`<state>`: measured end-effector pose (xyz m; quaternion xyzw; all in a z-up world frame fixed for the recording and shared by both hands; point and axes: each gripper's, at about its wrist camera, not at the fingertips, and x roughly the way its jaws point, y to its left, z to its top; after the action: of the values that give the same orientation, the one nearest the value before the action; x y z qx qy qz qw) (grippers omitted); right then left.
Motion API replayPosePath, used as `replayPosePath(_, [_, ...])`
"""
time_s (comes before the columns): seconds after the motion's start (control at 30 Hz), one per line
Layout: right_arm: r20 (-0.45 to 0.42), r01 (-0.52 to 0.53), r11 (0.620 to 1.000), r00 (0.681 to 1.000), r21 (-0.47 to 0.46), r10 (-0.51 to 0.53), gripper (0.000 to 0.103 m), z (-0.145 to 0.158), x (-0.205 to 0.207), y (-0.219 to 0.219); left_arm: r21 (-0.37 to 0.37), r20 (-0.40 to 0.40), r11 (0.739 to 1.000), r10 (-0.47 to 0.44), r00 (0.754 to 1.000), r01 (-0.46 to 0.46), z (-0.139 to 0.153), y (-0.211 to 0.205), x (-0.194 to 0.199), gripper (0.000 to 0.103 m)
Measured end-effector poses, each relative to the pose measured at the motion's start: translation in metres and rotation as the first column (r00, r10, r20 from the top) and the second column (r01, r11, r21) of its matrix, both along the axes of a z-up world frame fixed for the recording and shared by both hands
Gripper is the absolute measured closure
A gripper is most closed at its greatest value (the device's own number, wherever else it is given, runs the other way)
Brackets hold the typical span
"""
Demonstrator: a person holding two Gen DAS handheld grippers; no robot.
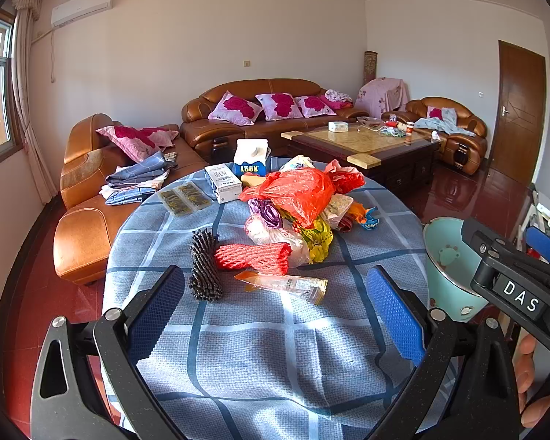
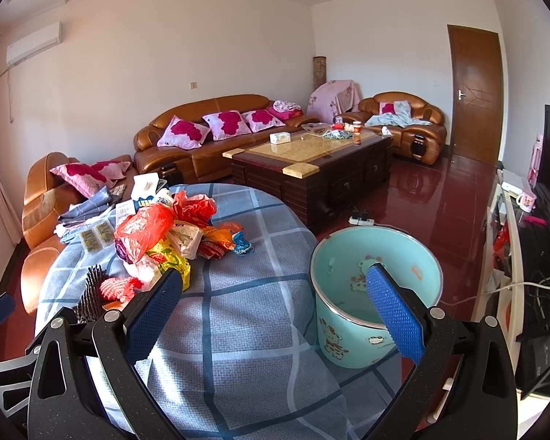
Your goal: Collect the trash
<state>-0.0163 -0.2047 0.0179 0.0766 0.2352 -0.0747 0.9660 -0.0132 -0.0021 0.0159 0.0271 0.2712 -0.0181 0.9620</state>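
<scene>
On the desk (image 1: 260,359) the trash pile (image 1: 297,205) lies untouched; the bin (image 2: 376,293) at right looks empty. Both the left hand-held gripper (image 1: 275,311) and the right hand-held gripper (image 2: 275,311) are released, holding nothing.

Bare tablecloth (image 1: 275,359) before the trash pile (image 1: 297,212); bin (image 2: 376,293) open-topped beside table

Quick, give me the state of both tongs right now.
Left tongs: open, holding nothing, above the table's cloth.
Right tongs: open, holding nothing, between table edge and teal bin.
</scene>
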Motion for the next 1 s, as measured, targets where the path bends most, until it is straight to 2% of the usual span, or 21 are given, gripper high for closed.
replayPosePath(0.3, [-0.007, 0.001, 1.000, 1.000, 0.002, -0.001, 0.005, -0.002, 0.001, 0.001, 0.000, 0.001, 1.000, -0.001, 1.000, 0.001, 0.000, 0.000, 0.000, 0.006])
replayPosePath(0.43, [-0.007, -0.001, 1.000, 1.000, -0.004, 0.001, 0.005, -0.002, 0.001, 0.002, -0.006, -0.024, 1.000, -0.012, 1.000, 0.012, 0.001, 0.003, 0.003, 0.006])
replayPosePath(0.57, [-0.006, -0.007, 1.000, 1.000, -0.010, 0.007, 0.005, -0.007, 0.004, 0.003, -0.039, -0.081, 0.999, 0.005, 0.997, -0.008, -0.011, 0.025, 0.017, 0.006])
replayPosePath(0.73, [0.008, -0.032, 0.999, 0.999, -0.030, 0.032, 0.006, -0.011, 0.008, 0.005, -0.071, -0.111, 0.996, 0.052, 0.992, -0.060, -0.029, 0.061, 0.031, 0.006])
replayPosePath(0.77, [0.007, -0.039, 0.999, 0.999, -0.034, 0.039, 0.008, -0.011, 0.010, 0.007, -0.076, -0.114, 0.995, 0.057, 0.992, -0.066, -0.032, 0.068, 0.035, 0.006])
replayPosePath(0.8, [0.001, -0.057, 0.998, 0.998, -0.036, 0.057, 0.017, -0.014, 0.012, 0.008, -0.080, -0.118, 0.994, 0.063, 0.991, -0.073, -0.035, 0.077, 0.040, 0.006])
replayPosePath(0.87, [-0.020, -0.089, 0.996, 0.996, -0.029, 0.088, 0.026, -0.019, 0.017, 0.010, -0.082, -0.115, 0.993, 0.080, 0.990, -0.089, -0.039, 0.090, 0.047, 0.007])
replayPosePath(1.0, [-0.069, -0.172, 0.985, 0.983, 0.008, 0.172, 0.031, -0.035, 0.030, 0.020, -0.082, -0.102, 0.993, 0.078, 0.992, -0.086, -0.043, 0.106, 0.068, 0.017])
